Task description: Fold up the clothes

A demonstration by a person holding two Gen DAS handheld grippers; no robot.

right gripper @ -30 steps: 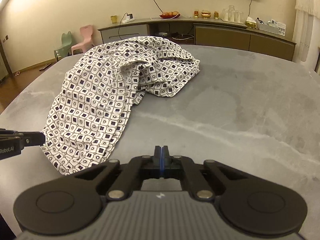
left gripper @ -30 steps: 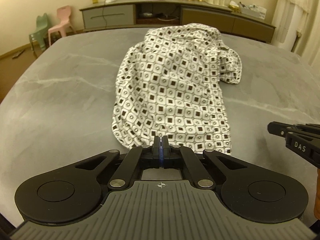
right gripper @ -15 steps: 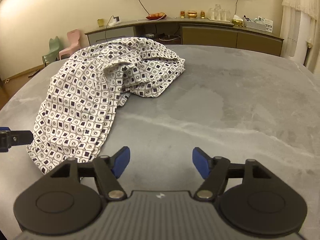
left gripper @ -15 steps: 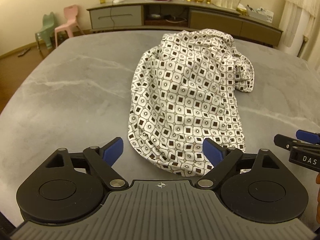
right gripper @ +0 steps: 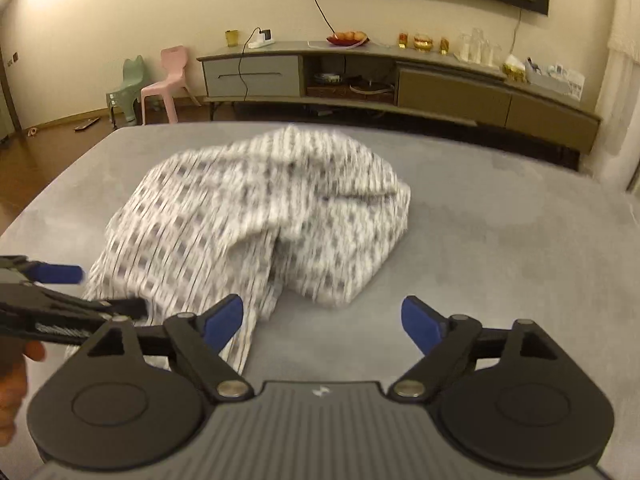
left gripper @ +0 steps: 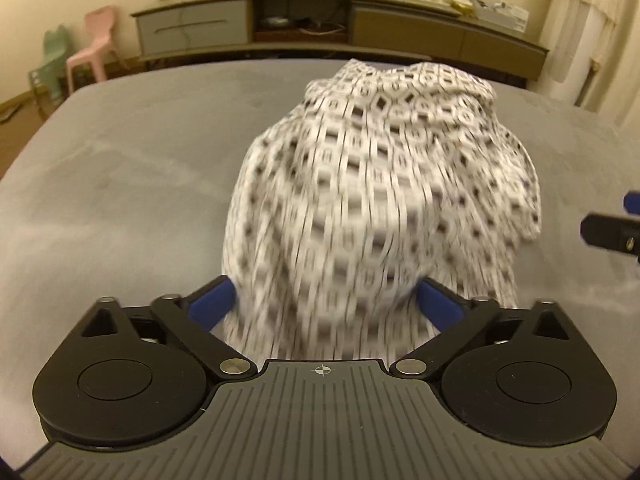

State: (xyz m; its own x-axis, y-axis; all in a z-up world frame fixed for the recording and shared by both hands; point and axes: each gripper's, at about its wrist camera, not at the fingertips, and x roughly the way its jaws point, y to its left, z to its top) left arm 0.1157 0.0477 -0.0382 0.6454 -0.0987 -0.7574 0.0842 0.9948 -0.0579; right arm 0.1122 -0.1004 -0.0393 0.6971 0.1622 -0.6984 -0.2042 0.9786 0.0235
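A white garment with a dark square pattern (left gripper: 380, 200) lies crumpled on the grey table (left gripper: 120, 184); it is blurred by motion. My left gripper (left gripper: 326, 306) is open, its blue pads on either side of the garment's near end. In the right wrist view the garment (right gripper: 256, 216) lies ahead and to the left. My right gripper (right gripper: 322, 322) is open and empty, its left pad over the garment's near edge. The left gripper (right gripper: 60, 280) shows at the left of that view. A finger of the right gripper (left gripper: 612, 228) shows at the right edge of the left wrist view.
A long low sideboard (right gripper: 400, 76) with bowls and glasses stands along the far wall. A pink chair (right gripper: 168, 80) and a green chair (right gripper: 124, 92) stand at the far left. Bare grey table (right gripper: 500, 240) lies right of the garment.
Both grippers went from shut to open a second ago, then moved forward. The left gripper's pads now stand around the garment's near end. The right gripper has come closer to the garment.
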